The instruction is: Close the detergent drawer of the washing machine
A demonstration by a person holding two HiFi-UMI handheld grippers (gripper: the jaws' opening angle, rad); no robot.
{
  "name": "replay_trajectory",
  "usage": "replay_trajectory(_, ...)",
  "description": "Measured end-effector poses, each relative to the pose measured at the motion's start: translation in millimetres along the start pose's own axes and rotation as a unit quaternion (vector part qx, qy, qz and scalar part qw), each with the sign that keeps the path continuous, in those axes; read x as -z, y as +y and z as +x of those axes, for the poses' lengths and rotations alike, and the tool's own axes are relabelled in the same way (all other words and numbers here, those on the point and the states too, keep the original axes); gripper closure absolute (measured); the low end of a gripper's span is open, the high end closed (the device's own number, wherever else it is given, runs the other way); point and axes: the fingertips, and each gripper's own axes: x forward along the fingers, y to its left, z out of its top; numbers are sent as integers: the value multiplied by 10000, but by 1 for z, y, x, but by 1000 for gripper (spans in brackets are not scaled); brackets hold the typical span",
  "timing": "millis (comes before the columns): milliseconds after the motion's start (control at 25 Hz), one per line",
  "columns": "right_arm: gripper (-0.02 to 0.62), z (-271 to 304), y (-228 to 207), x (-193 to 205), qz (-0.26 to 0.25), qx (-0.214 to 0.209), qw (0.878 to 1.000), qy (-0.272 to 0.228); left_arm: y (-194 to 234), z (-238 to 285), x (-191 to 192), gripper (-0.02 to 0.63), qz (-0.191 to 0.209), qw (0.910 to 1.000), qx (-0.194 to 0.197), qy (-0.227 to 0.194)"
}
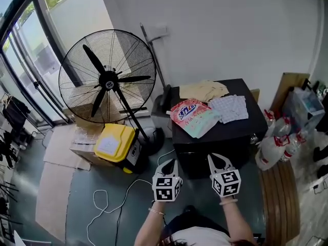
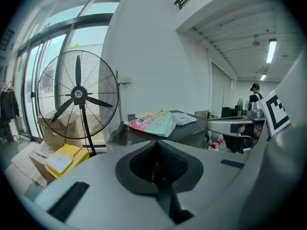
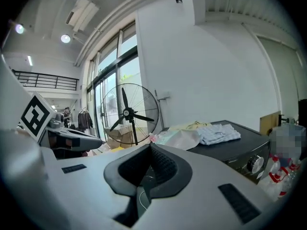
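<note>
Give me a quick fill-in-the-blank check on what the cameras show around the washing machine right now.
1. The left gripper and the right gripper both have their jaws ____, with nothing between them.
2. The detergent bag lies on top of the ____ washing machine.
3. In the head view, the standing fan is on the washing machine's ____ side.
4. On the floor by the fan's base sits a ____ box.

Missing words: shut; black; left; yellow

On washing machine: detergent bag; beige cloth; checked cloth.
</note>
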Motion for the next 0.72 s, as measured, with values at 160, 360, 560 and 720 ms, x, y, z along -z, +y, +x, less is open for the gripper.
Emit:
replay_trajectory(160,568,-14,6,-15,-125,-118,9997,-163,-5,-17,-12,589,67,9998,-129,-145)
replay_trajectory(360,568,-29,11,-27,-117,-211,9992,-304,-14,-34,-21,589,86,9992,-269,-285)
replay_trajectory(560,569,-42,17,-40,-311,-291,9982,-425,-30,-44,-30,588,227,9989,-180,-377)
replay_trajectory(720,569,-49,18,-47,-457,-295,9974,-472,-38,-48,-42,588,295,9980,-53,-548)
